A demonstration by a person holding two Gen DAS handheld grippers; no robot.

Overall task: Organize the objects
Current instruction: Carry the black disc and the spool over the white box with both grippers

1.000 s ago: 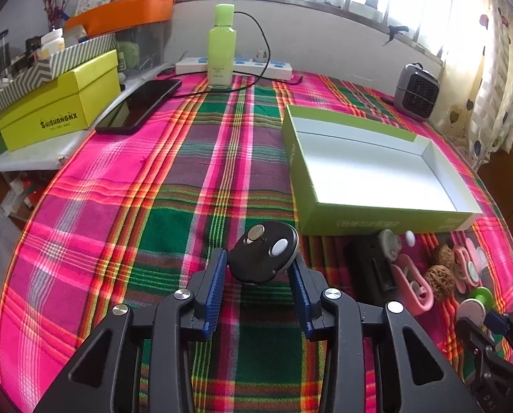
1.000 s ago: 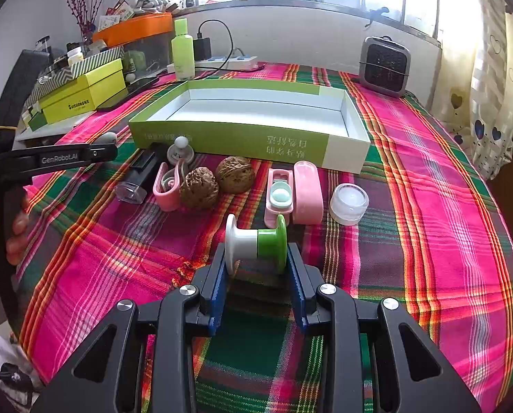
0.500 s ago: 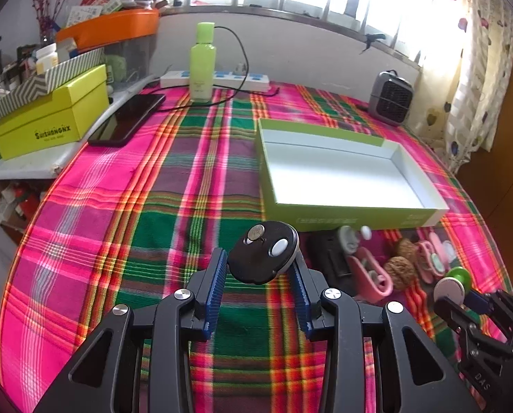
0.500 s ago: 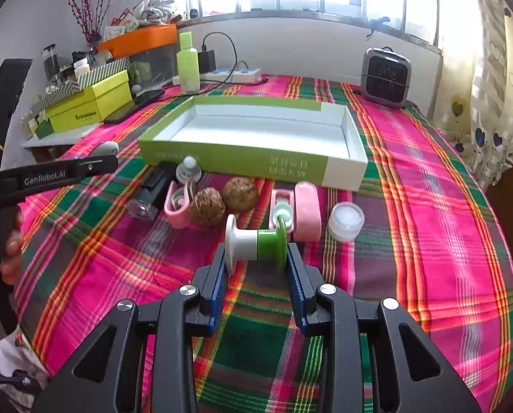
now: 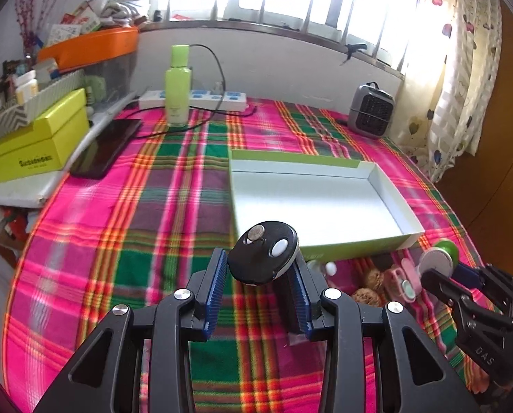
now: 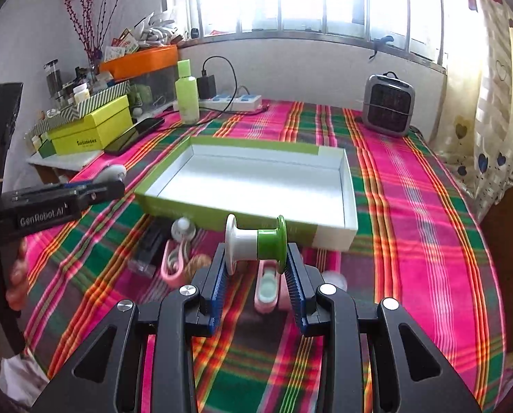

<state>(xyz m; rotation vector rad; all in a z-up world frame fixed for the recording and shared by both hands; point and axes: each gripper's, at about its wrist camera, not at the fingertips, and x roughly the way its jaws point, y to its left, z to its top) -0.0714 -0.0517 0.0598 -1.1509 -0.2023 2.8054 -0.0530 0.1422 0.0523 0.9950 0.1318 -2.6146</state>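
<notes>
My left gripper (image 5: 261, 268) is shut on a round black disc (image 5: 262, 256) with a metal stud and a white button, held above the plaid cloth just left of the tray's near corner. My right gripper (image 6: 255, 258) is shut on a white-and-green spool (image 6: 255, 245), raised in front of the tray's near wall. The open green tray (image 6: 349, 186) with a white inside (image 5: 311, 203) is empty. On the cloth before it lie a black case (image 6: 151, 246), a pink clip (image 6: 173, 261), a walnut (image 6: 198, 263), a pink holder (image 6: 266, 287) and a white cap (image 6: 184, 229).
A grey heater (image 6: 388, 105) stands at the back right. At the back are a green bottle (image 5: 178, 84), a white power strip (image 5: 204, 98) and a black phone (image 5: 106, 146). Yellow-green boxes (image 5: 38, 141) fill a side shelf at left. A hand (image 6: 15, 275) holds the left gripper.
Both grippers have risen with their loads still gripped. The tray and the loose items now sit lower and farther off in both views.
</notes>
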